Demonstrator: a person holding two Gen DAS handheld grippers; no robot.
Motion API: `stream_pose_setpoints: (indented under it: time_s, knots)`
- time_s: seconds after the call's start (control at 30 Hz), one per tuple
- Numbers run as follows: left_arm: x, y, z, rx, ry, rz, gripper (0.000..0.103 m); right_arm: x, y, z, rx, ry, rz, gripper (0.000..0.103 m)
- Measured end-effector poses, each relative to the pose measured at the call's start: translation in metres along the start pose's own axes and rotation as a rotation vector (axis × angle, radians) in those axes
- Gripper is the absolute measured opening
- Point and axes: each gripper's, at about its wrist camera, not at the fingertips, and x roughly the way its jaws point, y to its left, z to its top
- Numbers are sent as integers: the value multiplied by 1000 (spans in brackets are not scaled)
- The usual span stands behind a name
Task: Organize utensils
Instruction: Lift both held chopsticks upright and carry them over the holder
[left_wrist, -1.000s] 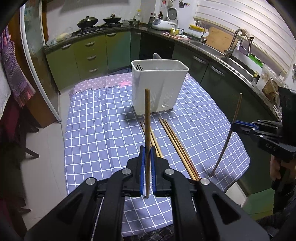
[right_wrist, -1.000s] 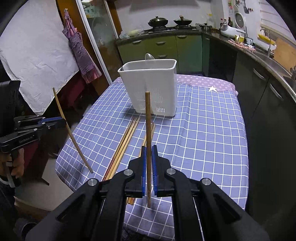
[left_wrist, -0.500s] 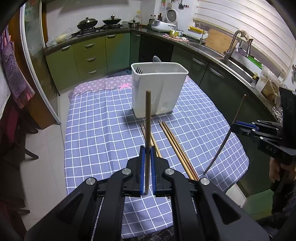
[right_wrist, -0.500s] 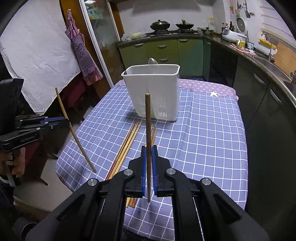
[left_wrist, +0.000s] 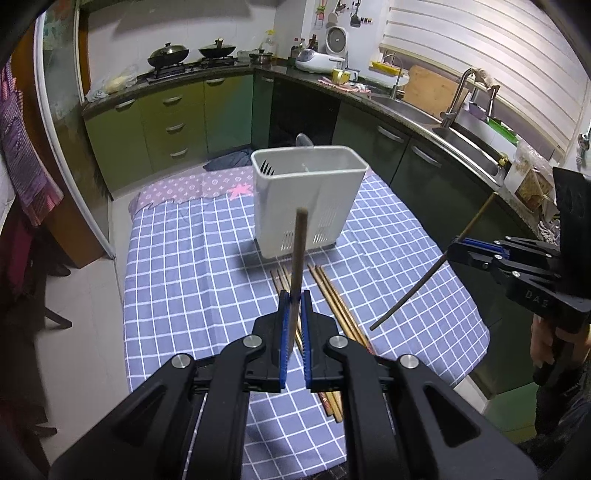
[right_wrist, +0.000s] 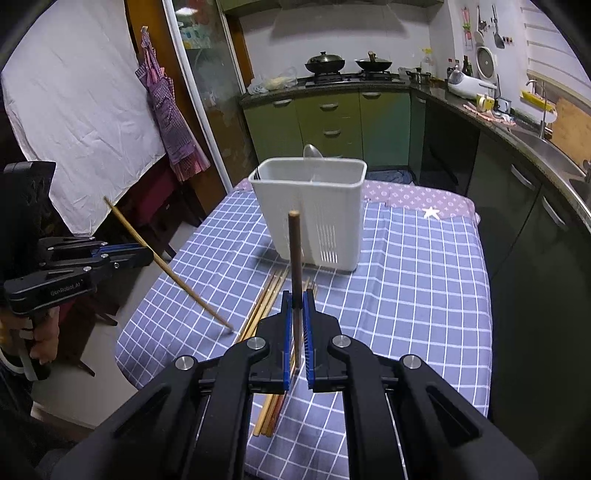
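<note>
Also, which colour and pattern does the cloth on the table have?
The tablecloth is blue-purple with a white grid; the far end is mauve with small motifs. Best in the right wrist view.

The right gripper (left_wrist: 452, 253) bore the raised letters "DAS" on its black body, and the left gripper (right_wrist: 147, 256) carried pale print reading roughly "GenRobot.AI" on its side.

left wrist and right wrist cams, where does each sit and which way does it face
Left wrist view: on the left gripper, angled down at the table and holder; own fingers clamp a chopstick; right gripper at right.
Right wrist view: on the right gripper, same downward aim; own chopstick; left gripper at left.
Shared: holder, loose chopsticks.
</note>
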Motion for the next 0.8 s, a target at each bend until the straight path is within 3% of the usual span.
stream_pose_setpoints:
  time_s: [0.4,0.8]
  knots:
    - [-18,-12,34,27,-43,-39,6,-22,9,43,-45,-49,18,7]
    - [-59,-25,100,62,-154,-55,6,-67,1,148,-19,-227,-11,7]
